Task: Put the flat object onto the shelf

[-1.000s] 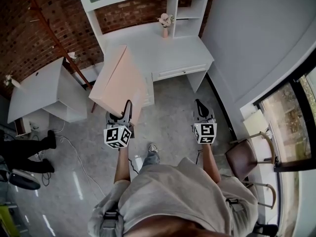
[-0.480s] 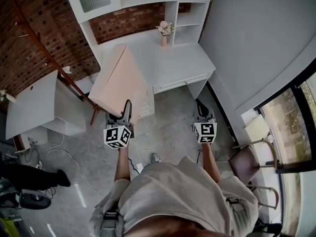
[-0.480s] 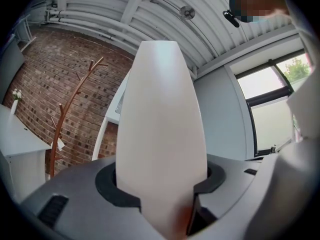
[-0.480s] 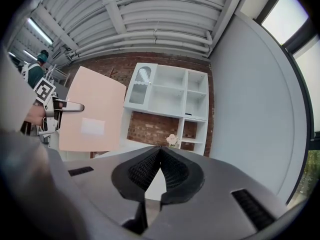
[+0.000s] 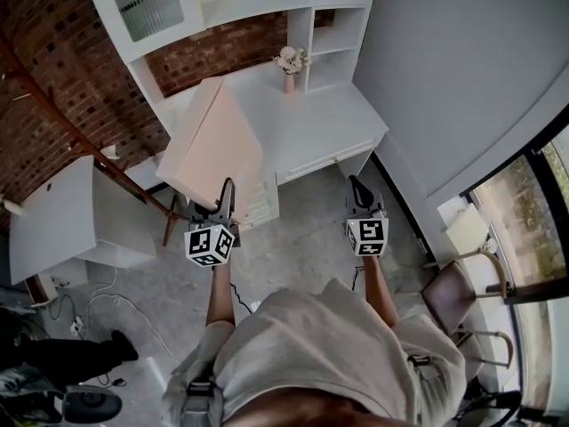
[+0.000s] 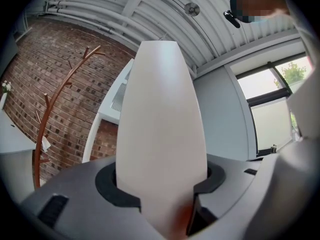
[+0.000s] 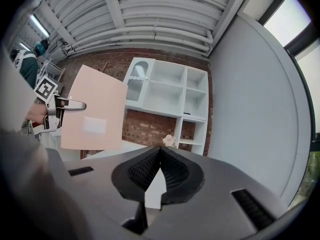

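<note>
Head view: left gripper (image 5: 224,201) clamps flat board (image 5: 212,145) by near edge, out front toward shelf unit (image 5: 331,34), not yet on it.
Left gripper view: board fills jaws, pinched firm.
Right gripper view: right gripper (image 7: 159,151) tips together, empty, prob. kept spare.

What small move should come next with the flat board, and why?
Probably carry the pink board forward toward the white shelf unit. The left gripper is shut on it, but the shelves stand behind the desk, seemingly not yet within reach.
</note>
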Action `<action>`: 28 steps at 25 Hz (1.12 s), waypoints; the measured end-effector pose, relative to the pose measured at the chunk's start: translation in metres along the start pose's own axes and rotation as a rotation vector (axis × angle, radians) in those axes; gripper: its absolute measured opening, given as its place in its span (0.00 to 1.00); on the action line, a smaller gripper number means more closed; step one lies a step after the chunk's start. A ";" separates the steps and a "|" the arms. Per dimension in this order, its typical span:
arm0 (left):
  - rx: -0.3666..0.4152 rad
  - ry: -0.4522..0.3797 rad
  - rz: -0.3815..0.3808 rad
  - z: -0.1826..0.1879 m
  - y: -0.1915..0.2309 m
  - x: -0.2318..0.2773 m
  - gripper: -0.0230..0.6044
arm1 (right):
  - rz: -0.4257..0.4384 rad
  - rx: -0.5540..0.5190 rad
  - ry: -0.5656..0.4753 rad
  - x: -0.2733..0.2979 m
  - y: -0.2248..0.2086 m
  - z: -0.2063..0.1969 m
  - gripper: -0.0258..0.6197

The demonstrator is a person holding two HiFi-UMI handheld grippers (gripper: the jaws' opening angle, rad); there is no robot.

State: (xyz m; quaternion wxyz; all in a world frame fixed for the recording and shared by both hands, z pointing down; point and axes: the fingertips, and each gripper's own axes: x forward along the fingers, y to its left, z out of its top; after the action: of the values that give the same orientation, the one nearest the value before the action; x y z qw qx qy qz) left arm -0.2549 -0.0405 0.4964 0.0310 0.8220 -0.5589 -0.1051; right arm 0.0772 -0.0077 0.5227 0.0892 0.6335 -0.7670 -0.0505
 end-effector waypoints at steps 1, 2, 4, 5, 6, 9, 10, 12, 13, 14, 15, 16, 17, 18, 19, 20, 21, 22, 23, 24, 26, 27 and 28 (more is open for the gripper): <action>-0.002 0.001 -0.003 -0.001 0.002 0.005 0.47 | -0.003 0.000 0.001 0.003 0.000 -0.001 0.09; -0.005 0.002 -0.006 -0.002 0.004 0.009 0.47 | -0.008 0.001 0.003 0.006 -0.001 -0.002 0.09; -0.012 0.005 -0.016 -0.005 0.005 0.016 0.47 | -0.019 0.002 0.011 0.009 -0.003 -0.005 0.09; -0.014 0.008 -0.022 -0.006 0.005 0.018 0.47 | -0.023 0.004 0.015 0.010 -0.003 -0.007 0.09; -0.015 0.011 -0.027 -0.007 0.005 0.019 0.47 | -0.026 0.007 0.019 0.011 -0.003 -0.009 0.09; -0.012 0.020 -0.036 -0.011 0.007 0.022 0.47 | -0.028 0.015 0.027 0.013 0.000 -0.013 0.09; -0.013 0.022 -0.037 -0.012 0.007 0.022 0.47 | -0.027 0.017 0.030 0.013 0.001 -0.014 0.09; -0.017 0.026 -0.037 -0.014 0.008 0.022 0.47 | -0.028 0.020 0.035 0.012 0.003 -0.017 0.09; -0.019 0.027 -0.038 -0.015 0.008 0.022 0.47 | -0.029 0.022 0.037 0.012 0.003 -0.018 0.09; -0.020 0.029 -0.038 -0.016 0.008 0.022 0.47 | -0.030 0.024 0.040 0.012 0.002 -0.020 0.09; -0.020 0.031 -0.038 -0.017 0.009 0.023 0.47 | -0.031 0.026 0.042 0.013 0.002 -0.021 0.09; -0.019 0.033 -0.038 -0.019 0.009 0.024 0.47 | -0.032 0.027 0.044 0.014 0.002 -0.023 0.09; -0.018 0.036 -0.037 -0.020 0.010 0.024 0.47 | -0.032 0.029 0.045 0.015 0.002 -0.025 0.09; -0.018 0.037 -0.036 -0.022 0.010 0.026 0.47 | -0.032 0.031 0.046 0.016 0.001 -0.027 0.09; -0.018 0.039 -0.035 -0.024 0.011 0.028 0.47 | -0.031 0.033 0.046 0.018 0.000 -0.028 0.09; -0.017 0.039 -0.033 -0.025 0.011 0.031 0.47 | -0.030 0.035 0.045 0.022 -0.002 -0.030 0.09; -0.016 0.040 -0.030 -0.026 0.012 0.034 0.47 | -0.028 0.037 0.044 0.026 -0.003 -0.031 0.09; -0.014 0.039 -0.029 -0.027 0.012 0.038 0.47 | -0.025 0.039 0.044 0.030 -0.005 -0.032 0.09; -0.010 0.038 -0.028 -0.027 0.012 0.043 0.47 | -0.022 0.042 0.043 0.036 -0.007 -0.033 0.09; -0.005 0.035 -0.027 -0.027 0.013 0.049 0.47 | -0.019 0.047 0.041 0.043 -0.009 -0.034 0.09; 0.006 0.031 -0.024 -0.026 0.014 0.062 0.47 | -0.012 0.060 0.037 0.058 -0.015 -0.035 0.09; 0.010 0.029 -0.021 -0.025 0.015 0.068 0.47 | -0.008 0.066 0.034 0.066 -0.018 -0.035 0.09; 0.013 0.027 -0.018 -0.024 0.016 0.075 0.47 | -0.003 0.070 0.030 0.074 -0.021 -0.035 0.09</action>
State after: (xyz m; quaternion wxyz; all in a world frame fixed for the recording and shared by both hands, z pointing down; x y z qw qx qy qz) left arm -0.2375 -0.1174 0.5122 0.0322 0.8285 -0.5517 -0.0905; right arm 0.0913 -0.0831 0.5577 0.0786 0.6382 -0.7657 -0.0142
